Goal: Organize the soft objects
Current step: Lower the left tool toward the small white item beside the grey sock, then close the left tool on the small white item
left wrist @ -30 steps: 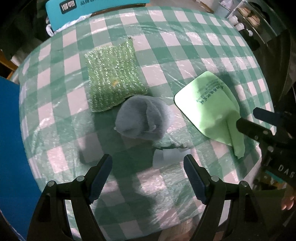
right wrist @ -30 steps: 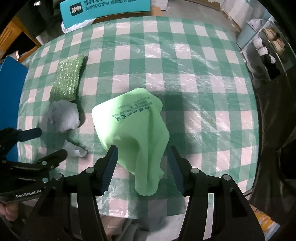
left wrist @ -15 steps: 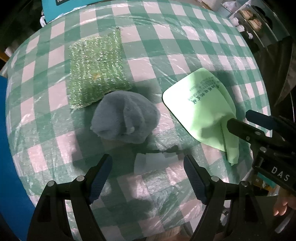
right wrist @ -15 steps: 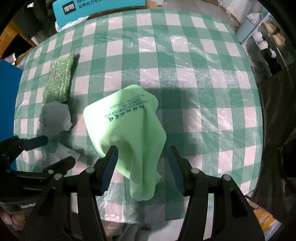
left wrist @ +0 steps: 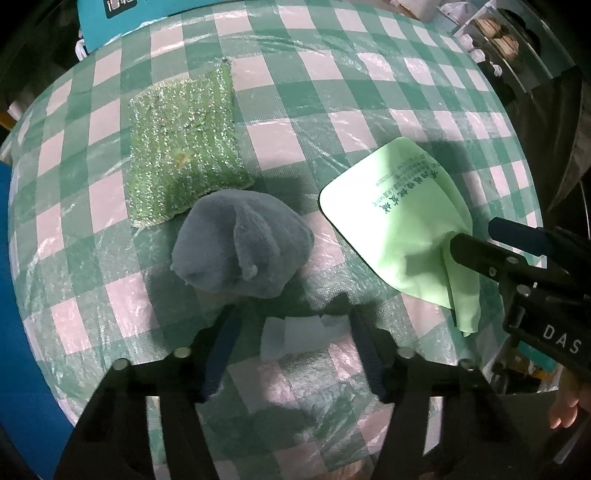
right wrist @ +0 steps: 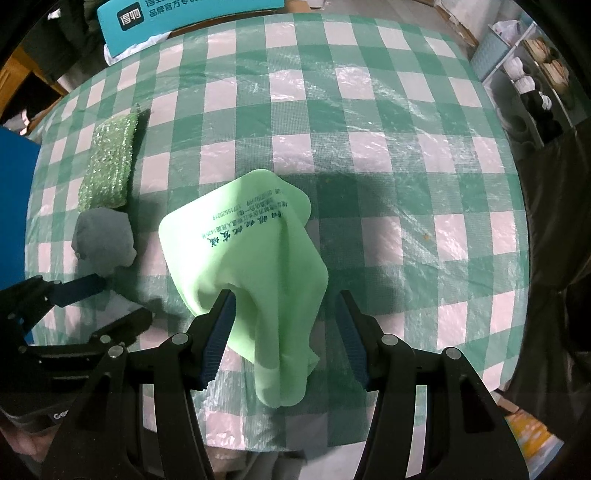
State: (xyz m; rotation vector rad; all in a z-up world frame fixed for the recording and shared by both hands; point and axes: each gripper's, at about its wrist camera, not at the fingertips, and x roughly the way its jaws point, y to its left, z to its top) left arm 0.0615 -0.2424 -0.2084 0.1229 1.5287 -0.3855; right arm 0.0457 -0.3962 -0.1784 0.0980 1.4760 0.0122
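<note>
A crumpled grey cloth [left wrist: 243, 245] lies on the checked table just ahead of my open left gripper [left wrist: 291, 339]; it also shows in the right wrist view [right wrist: 103, 240]. A small white paper scrap [left wrist: 295, 334] lies between the left fingers. A sparkly green scouring pad [left wrist: 183, 147] lies flat beyond the grey cloth, touching it, and shows in the right wrist view [right wrist: 109, 162]. A light green cloth with printed text [right wrist: 255, 266] lies between the fingers of my open right gripper [right wrist: 286, 325]; it also shows in the left wrist view [left wrist: 402, 229].
The round table [right wrist: 369, 110] has a green-white checked plastic cover. A teal box [right wrist: 184, 14] stands at its far edge. A blue surface [left wrist: 14, 332] lies off the left edge. Shelves with small items [right wrist: 532, 74] stand at the right.
My left gripper has moved closer to the grey cloth, with the paper scrap now between its fingers. My right gripper has moved forward around the light green cloth.
</note>
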